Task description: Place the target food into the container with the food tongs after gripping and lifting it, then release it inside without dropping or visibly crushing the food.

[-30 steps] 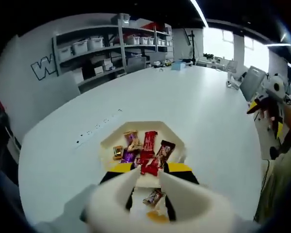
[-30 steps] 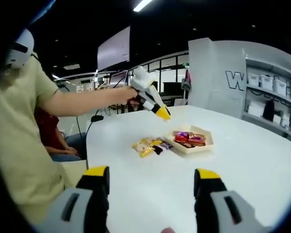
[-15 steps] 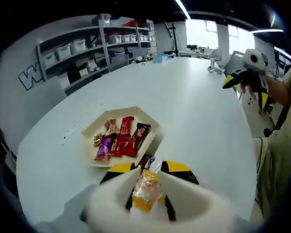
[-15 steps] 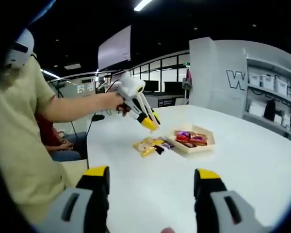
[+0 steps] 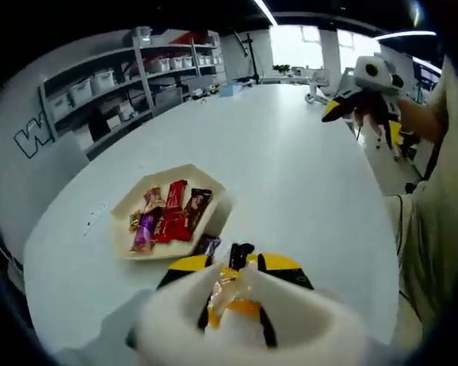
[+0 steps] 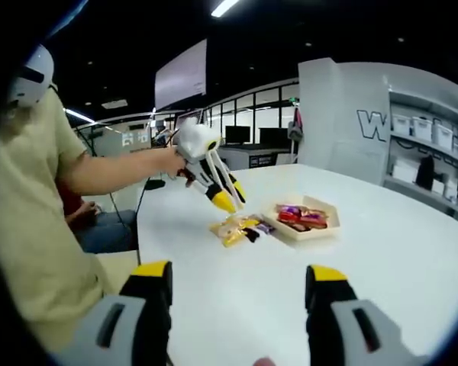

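Note:
A pale shallow tray (image 5: 212, 183) (image 6: 326, 225) on the white table holds several wrapped candy bars (image 5: 170, 215) (image 6: 298, 217). Loose packets lie just outside it: a yellow-orange packet (image 5: 233, 293) (image 6: 230, 229) and two dark ones (image 5: 240, 252). In the left gripper view my left gripper (image 5: 234, 263) is open, its yellow-tipped jaws standing either side of the yellow-orange packet. In the right gripper view the left gripper (image 6: 227, 198) hangs tilted just above those loose packets. My right gripper (image 6: 239, 271) is open and holds nothing, low over the near table; it also shows raised at the far right (image 5: 343, 107).
The white table (image 5: 290, 168) is broad, with bare surface beyond the tray. Shelving with white bins (image 5: 99, 84) lines the far wall. The person's sleeve and arm (image 6: 99, 168) reach in from the left, and another seated person (image 6: 91, 229) is behind.
My left gripper has pulled back from over the tray and come down over the loose packets, the yellow-orange one now between its jaws. The right gripper has stayed put.

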{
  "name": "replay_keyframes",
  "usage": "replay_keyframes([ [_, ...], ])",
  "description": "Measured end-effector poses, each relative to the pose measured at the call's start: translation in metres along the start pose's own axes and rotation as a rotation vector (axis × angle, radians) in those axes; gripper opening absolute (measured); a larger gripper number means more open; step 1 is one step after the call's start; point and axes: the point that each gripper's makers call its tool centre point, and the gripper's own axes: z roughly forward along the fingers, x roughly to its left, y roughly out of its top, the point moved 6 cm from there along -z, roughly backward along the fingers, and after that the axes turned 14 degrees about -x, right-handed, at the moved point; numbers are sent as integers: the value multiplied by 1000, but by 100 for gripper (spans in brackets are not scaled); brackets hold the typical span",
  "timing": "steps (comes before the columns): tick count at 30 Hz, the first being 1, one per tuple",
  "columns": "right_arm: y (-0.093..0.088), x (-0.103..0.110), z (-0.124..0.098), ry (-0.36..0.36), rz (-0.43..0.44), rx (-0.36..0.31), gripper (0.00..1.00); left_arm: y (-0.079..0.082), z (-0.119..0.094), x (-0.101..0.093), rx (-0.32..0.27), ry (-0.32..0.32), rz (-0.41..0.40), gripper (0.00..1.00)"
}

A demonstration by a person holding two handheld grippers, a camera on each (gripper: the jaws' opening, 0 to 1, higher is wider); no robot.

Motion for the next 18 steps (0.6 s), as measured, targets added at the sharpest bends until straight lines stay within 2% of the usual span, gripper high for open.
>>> replay_keyframes([
  [9,-2,1,1,1,3,1,69,-11,2,-15,30,-62,37,23],
  [18,-3,1,1,-1,4,3,69,-21,6,-21,76,-79,55,24],
])
